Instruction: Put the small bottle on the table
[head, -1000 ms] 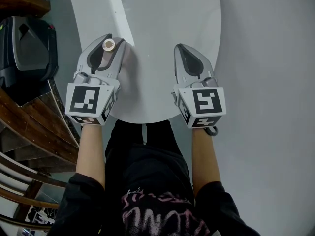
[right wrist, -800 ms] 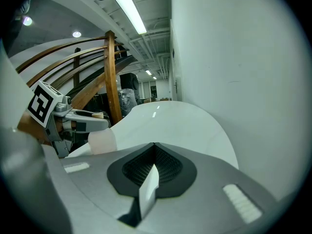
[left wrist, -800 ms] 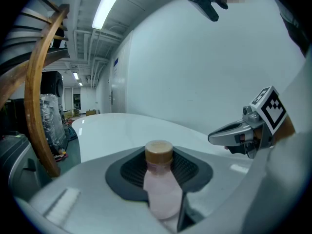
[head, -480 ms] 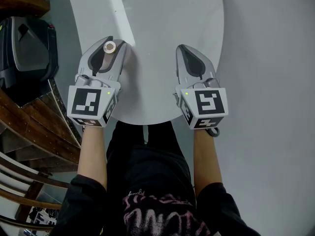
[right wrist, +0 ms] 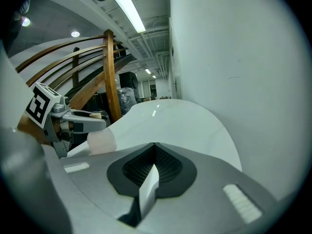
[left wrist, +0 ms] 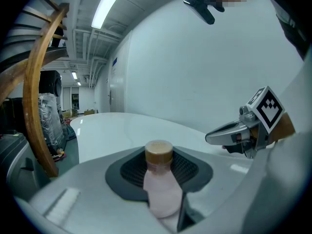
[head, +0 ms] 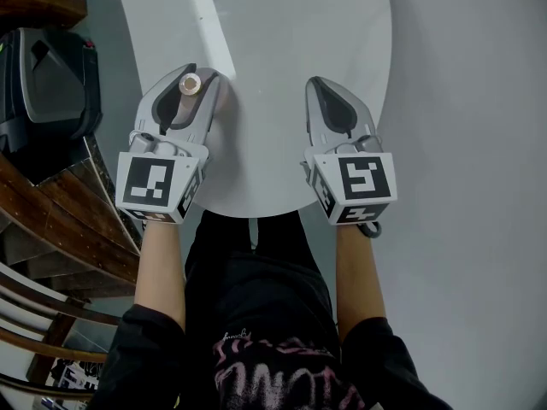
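Note:
The small bottle (head: pixel 190 83), pale pink with a tan cap, stands upright between the jaws of my left gripper (head: pixel 198 73), which is shut on it over the left part of the white round table (head: pixel 273 24). In the left gripper view the bottle (left wrist: pixel 159 182) fills the space between the dark pads. Whether its base touches the tabletop cannot be told. My right gripper (head: pixel 314 84) hovers over the table's near right side, jaws shut with nothing between them. The right gripper view shows the bottle's base (right wrist: pixel 101 141) under the left gripper (right wrist: pixel 73 121).
A black and grey object (head: pixel 47 92) stands on the floor left of the table. Curved wooden rails (head: pixel 51 229) run along the near left. Grey floor (head: pixel 470 143) lies to the right. The person's dark-clothed body (head: pixel 256 314) is against the table's near edge.

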